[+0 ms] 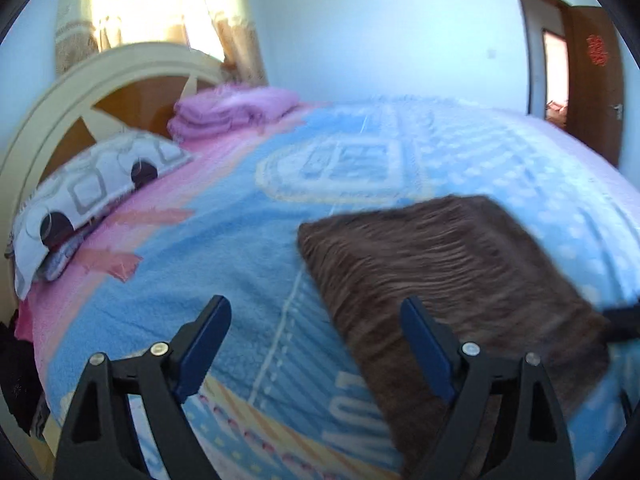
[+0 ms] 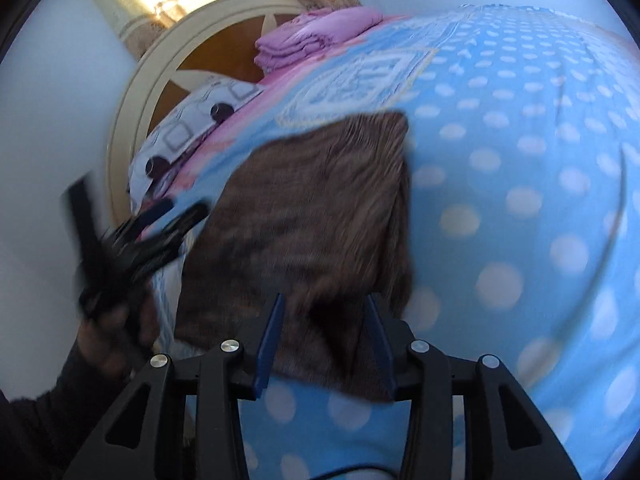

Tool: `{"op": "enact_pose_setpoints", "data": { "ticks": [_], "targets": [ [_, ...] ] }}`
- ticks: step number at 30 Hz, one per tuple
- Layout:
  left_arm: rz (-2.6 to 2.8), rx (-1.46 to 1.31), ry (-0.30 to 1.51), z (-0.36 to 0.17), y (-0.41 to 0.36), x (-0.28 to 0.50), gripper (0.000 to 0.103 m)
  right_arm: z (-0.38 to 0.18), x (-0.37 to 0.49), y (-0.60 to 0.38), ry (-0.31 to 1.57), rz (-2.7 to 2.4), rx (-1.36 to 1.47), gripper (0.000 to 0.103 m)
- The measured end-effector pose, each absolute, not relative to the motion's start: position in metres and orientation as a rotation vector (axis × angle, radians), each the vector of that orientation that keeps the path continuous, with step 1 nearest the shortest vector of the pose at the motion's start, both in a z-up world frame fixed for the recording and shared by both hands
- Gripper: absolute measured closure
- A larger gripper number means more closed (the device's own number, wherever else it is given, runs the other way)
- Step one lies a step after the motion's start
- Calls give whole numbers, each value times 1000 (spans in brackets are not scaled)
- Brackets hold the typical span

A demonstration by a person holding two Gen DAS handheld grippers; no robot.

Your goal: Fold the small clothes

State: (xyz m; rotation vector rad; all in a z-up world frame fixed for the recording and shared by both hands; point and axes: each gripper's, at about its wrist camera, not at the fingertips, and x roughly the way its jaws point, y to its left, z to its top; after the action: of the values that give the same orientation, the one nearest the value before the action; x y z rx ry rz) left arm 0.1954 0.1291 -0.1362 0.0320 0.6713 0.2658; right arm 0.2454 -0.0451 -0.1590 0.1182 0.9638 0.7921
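A brown fuzzy cloth [image 1: 452, 280] lies flat on the blue bedspread [image 1: 224, 248], folded into a rough rectangle. My left gripper [image 1: 316, 308] is open and empty, above the cloth's left edge. In the right wrist view the same cloth [image 2: 312, 216] lies on the blue dotted spread [image 2: 520, 200]. My right gripper [image 2: 324, 304] is open over the cloth's near edge, holding nothing. The left gripper [image 2: 160, 220] shows blurred at the cloth's left side, held by a hand.
A patterned pillow [image 1: 88, 188] and a stack of folded pink blankets [image 1: 232, 112] lie at the cream headboard [image 1: 52, 112]. A curtained window is behind it. A brown door [image 1: 592, 80] stands open at the far right. Dark clothes [image 1: 16, 380] hang off the bed's left edge.
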Motion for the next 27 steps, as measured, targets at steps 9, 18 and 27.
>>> {"op": "enact_pose_setpoints", "data": {
  "ticks": [9,18,27],
  "targets": [
    [285,25,745,-155,130,197,3,-178,223,-64,1016,715,71,101],
    [283,16,747,-148,132,191,1,-168,227,-60,1030,675,-9,94],
    [280,52,743,-153,124,198,0,-130,253,-7,824,708,-84,74]
  ]
}}
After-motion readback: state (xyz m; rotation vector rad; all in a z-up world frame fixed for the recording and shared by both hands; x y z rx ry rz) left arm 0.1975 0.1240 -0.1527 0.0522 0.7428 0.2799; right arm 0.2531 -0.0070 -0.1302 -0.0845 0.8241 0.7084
